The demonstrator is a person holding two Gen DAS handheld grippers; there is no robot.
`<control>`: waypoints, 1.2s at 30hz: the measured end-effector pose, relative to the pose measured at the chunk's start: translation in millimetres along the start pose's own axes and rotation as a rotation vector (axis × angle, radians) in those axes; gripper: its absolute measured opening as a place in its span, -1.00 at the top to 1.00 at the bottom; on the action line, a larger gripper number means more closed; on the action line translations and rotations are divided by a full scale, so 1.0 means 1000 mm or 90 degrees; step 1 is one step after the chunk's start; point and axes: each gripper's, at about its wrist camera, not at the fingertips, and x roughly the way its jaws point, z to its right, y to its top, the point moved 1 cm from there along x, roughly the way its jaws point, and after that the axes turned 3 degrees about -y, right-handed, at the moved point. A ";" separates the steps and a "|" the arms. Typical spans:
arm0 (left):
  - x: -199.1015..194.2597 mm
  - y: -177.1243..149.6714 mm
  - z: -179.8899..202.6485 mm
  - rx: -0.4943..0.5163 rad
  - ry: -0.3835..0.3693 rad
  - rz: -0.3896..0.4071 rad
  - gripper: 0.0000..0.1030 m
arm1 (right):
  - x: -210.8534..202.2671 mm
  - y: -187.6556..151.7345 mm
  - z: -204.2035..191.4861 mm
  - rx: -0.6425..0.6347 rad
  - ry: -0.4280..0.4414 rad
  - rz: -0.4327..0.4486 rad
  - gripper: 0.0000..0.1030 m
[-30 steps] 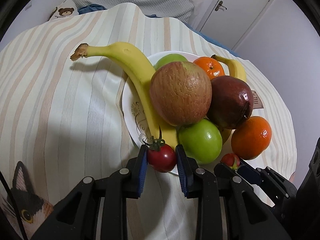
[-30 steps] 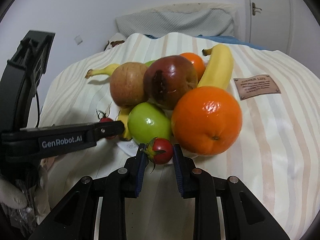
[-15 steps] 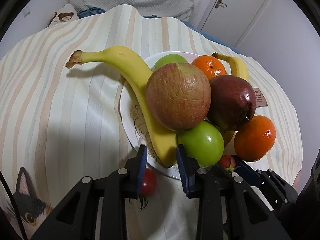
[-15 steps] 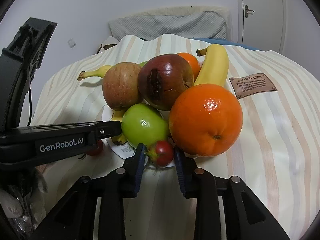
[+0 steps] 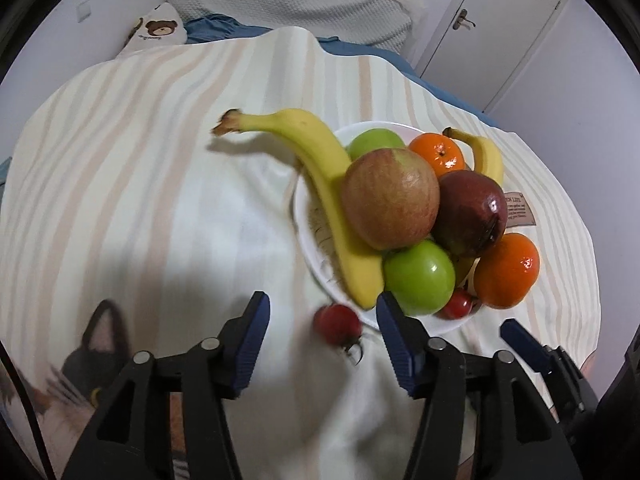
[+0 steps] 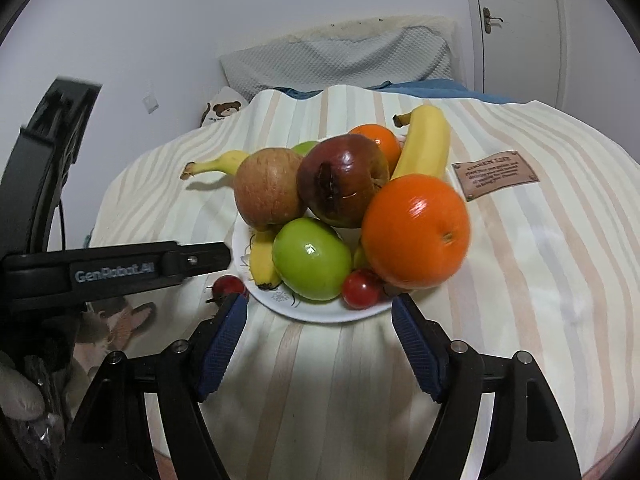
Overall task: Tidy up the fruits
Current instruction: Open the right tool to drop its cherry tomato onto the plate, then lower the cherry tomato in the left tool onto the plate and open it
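Both our grippers just let go. Left gripper (image 5: 322,320) jaws have been spreading; its cherry tomato (image 5: 337,319) lies loose on cloth, off plate (image 5: 308,248) rim at 7 o'clock. Right gripper (image 6: 318,316) spread too; its tomato (image 6: 361,289) sits on plate at 6. One tomato needs regrabbing, we reckon.

Blanket (image 5: 160,200): cream with pale stripes, fills the middle of both views.
Leather patch (image 6: 496,174): brown, sewn on, right of centre.
Pillow (image 6: 340,60): grey, quilted, top centre against the wall.
Door (image 5: 500,28): white with a handle, upper right.
Cat print (image 5: 96,344): lower left.
Bear print (image 5: 160,28): upper left.
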 end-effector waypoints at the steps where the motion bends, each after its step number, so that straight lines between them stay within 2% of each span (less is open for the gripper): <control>1: 0.001 -0.002 -0.001 0.003 0.003 -0.004 -0.03 | -0.002 -0.001 0.001 0.002 0.000 -0.003 -0.51; 5: 0.020 -0.008 -0.001 0.021 -0.002 -0.044 -0.03 | -0.004 -0.008 0.006 0.004 -0.005 -0.017 -0.51; 13: 0.044 -0.007 0.024 0.106 -0.009 -0.068 -0.03 | -0.004 -0.015 0.010 0.011 -0.008 -0.032 -0.51; 16: 0.045 -0.008 0.026 0.119 -0.012 -0.070 0.29 | -0.006 -0.014 0.010 0.012 -0.007 -0.028 -0.51; 17: 0.045 -0.008 0.024 0.120 -0.010 -0.072 0.46 | -0.007 -0.014 0.010 0.012 -0.006 -0.026 -0.51; 18: 0.044 -0.007 0.022 0.118 -0.006 -0.074 0.53 | -0.007 -0.012 0.009 0.012 -0.005 -0.025 -0.51; 24: 0.029 0.003 0.002 0.069 -0.027 -0.052 0.53 | -0.010 -0.006 0.006 0.013 0.000 -0.014 -0.51; 29: 0.026 0.027 -0.006 0.033 -0.049 -0.022 0.53 | -0.008 -0.002 0.005 0.015 0.000 -0.011 -0.51; 36: 0.046 0.038 -0.009 0.031 -0.068 -0.038 0.53 | -0.005 -0.001 0.005 0.017 -0.006 -0.014 -0.51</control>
